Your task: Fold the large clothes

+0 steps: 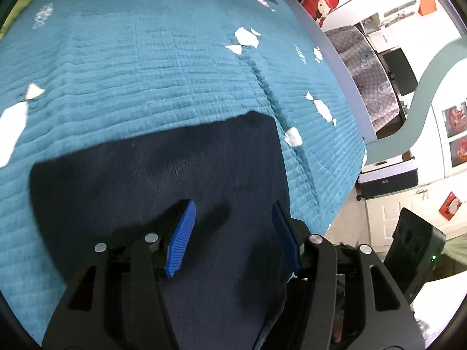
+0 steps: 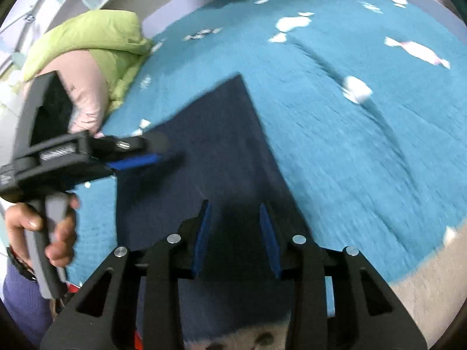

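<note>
A dark navy garment (image 1: 163, 175) lies flat on the teal bedspread (image 1: 146, 73), its far edge straight and its far right corner squared. My left gripper (image 1: 233, 204) hovers over its near part, open, the blue pads (image 1: 181, 239) wide apart with only cloth below them. In the right wrist view the same garment (image 2: 221, 145) runs to a pointed far corner. My right gripper (image 2: 234, 204) is over its near end, open, with nothing pinched. The left gripper (image 2: 166, 153) reaches in from the left over the garment's left edge, held by a hand (image 2: 58, 233).
A lime-green puffy jacket (image 2: 87, 38) lies at the bed's far left over something pink (image 2: 87, 87). The bed's right edge (image 1: 350, 160) drops to the floor beside a black box (image 1: 388, 180) and white cabinets (image 1: 388, 218). A red cushion (image 1: 321, 0) sits at the far end.
</note>
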